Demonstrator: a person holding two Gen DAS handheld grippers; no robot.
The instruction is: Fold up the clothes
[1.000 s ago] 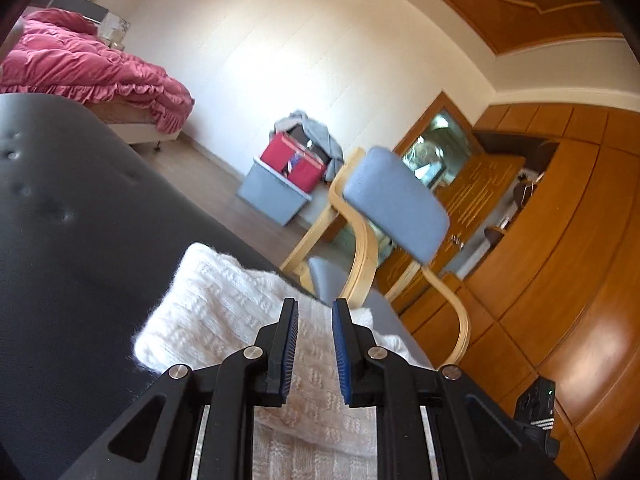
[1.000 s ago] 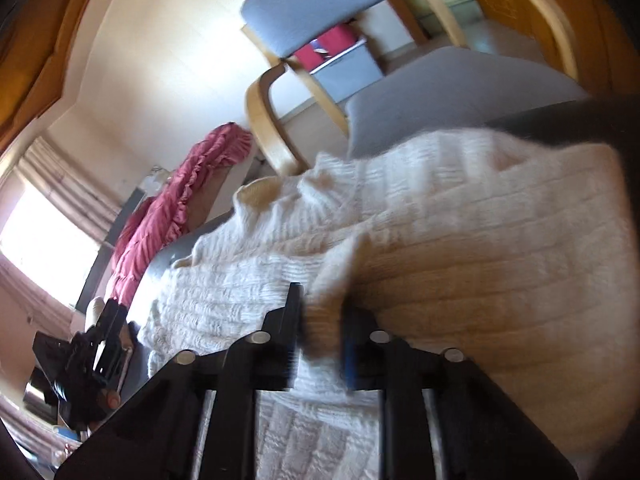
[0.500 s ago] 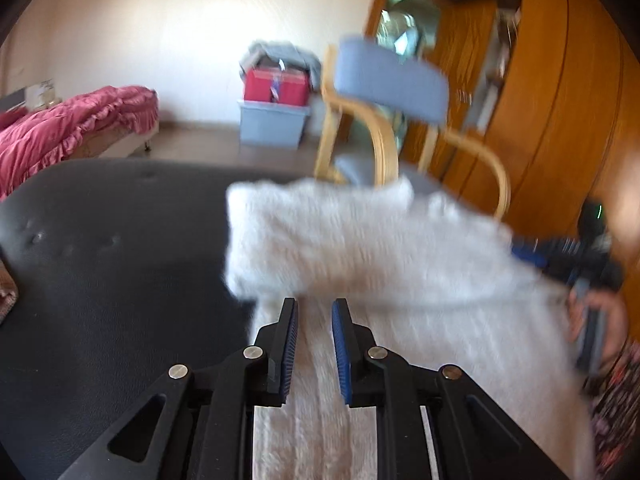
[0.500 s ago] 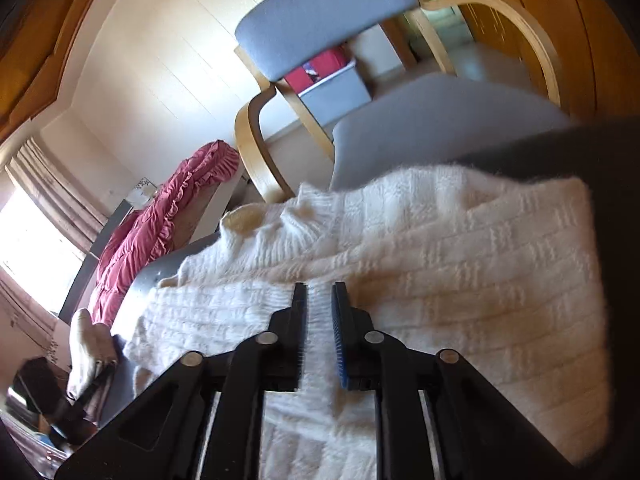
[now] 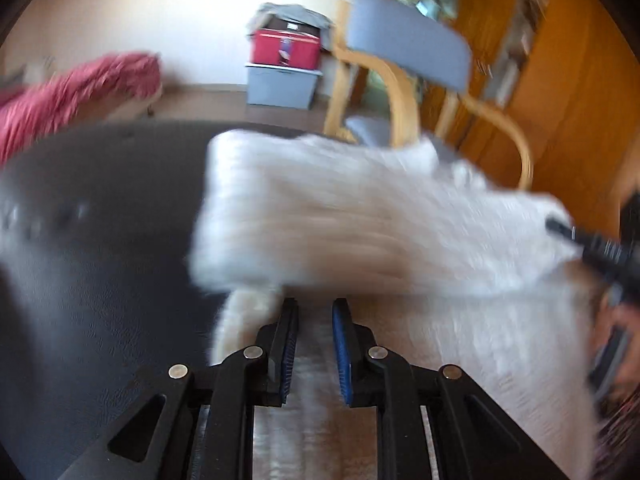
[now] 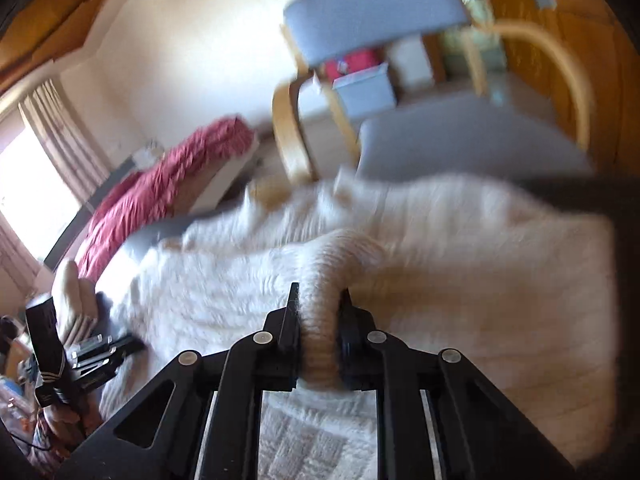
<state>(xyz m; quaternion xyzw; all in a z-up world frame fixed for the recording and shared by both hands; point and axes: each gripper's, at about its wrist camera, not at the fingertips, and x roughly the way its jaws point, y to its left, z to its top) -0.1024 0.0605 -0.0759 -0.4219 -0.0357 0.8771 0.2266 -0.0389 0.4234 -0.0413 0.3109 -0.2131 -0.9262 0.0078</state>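
A white knitted sweater (image 5: 360,220) lies on a black padded surface (image 5: 100,240), with a folded part lying across it. My left gripper (image 5: 314,308) is over the sweater's near part, its blue-padded jaws slightly apart with nothing between them. In the right wrist view, my right gripper (image 6: 318,300) is shut on a ribbed fold of the sweater (image 6: 460,248), which bulges up between the jaws. The other gripper shows at the left edge of that view (image 6: 100,356) and at the right edge of the left wrist view (image 5: 600,248). Both views are motion-blurred.
A wooden armchair with blue-grey cushions (image 5: 404,48) stands just beyond the surface's far edge. A bed with a pink quilt (image 5: 72,92) is at the far left. A grey bin with a red box (image 5: 284,76) stands by the wall. Wooden cabinets (image 5: 560,80) fill the right.
My right gripper has closed on a ribbed fold of the sweater; half a second ago it was empty. My left gripper has shifted little, staying over the sweater with its jaws empty.
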